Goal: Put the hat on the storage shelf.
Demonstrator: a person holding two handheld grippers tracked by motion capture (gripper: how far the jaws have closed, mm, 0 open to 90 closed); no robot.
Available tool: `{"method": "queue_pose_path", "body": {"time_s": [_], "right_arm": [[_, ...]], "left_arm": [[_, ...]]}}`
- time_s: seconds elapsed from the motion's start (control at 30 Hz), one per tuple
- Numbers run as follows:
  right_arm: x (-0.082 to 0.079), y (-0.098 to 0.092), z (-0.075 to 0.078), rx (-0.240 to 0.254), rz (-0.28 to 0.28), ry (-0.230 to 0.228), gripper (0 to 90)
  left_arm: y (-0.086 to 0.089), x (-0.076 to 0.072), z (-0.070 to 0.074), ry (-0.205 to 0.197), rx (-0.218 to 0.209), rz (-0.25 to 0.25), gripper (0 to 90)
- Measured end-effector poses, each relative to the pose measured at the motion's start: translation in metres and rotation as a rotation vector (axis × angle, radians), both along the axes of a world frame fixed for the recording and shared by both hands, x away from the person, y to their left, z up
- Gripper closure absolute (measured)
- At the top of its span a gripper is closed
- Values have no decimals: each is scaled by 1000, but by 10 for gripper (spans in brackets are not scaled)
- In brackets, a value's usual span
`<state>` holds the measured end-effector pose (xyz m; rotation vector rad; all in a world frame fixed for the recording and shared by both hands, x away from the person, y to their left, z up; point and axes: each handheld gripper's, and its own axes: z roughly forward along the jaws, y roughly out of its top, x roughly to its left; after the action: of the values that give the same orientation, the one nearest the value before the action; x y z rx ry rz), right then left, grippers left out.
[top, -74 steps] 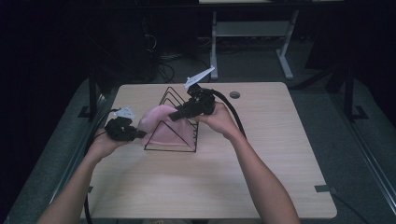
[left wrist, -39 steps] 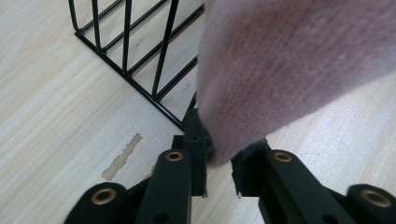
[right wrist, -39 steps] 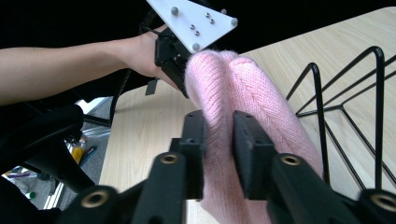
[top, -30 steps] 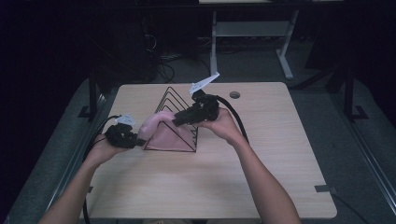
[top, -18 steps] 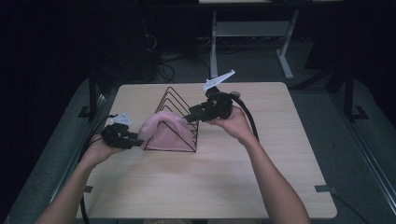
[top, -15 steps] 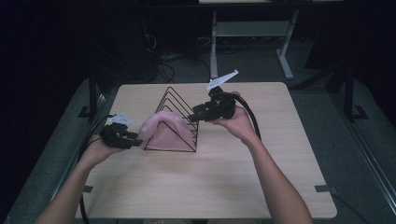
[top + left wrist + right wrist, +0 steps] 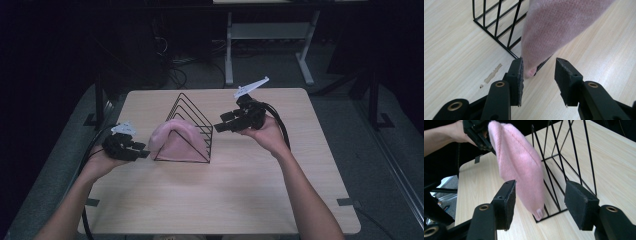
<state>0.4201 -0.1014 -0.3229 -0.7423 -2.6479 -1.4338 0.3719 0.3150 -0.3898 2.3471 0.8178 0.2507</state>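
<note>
Working in a dark room, at a pale wooden desk [image 7: 225, 200] standing lit among black floor and cables.

Near the desk's left edge, holding the left gripper [image 7: 142, 150] low and just beside the rack's near left corner. Just now opening its jaws: standing apart, pinching nothing, with the lower tip of the pink knitted cloth [image 7: 175, 142] hanging between the pads and perhaps brushing one of them.

Towards the desk's middle, leaving the cloth draped over the apex of the black wire triangular rack [image 7: 192, 107], one end falling down each slope, the rack's base resting flat on the wood.

Farther back, towards the far right, keeping the right gripper [image 7: 220, 122] raised and clear of the rack's right side. Likewise just opening its jaws: parted wide, nothing between them, the cloth and wires lying a little way beyond the pads.

Judging the step as letting go after hanging the cloth. Doing it well, probably:
- keeping both pairs of jaws spread while drawing away, so as not to catch a knit loop;
- pulling the left gripper straight back along the desk rather than up, avoiding dragging the hanging tip off the wire;
- steering clear of the thin rods, the rack looking light enough to slide or tip;
- checking the cloth for even hang on both slopes before leaving it.
</note>
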Motion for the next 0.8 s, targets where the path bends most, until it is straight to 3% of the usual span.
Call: {"method": "queue_pose_path", "body": {"time_s": [0.8], "right_arm": [[-13,-67,-21,-16,-143,30,339]], "left_arm": [[4,-14,-1,19,0,2,523]]}}
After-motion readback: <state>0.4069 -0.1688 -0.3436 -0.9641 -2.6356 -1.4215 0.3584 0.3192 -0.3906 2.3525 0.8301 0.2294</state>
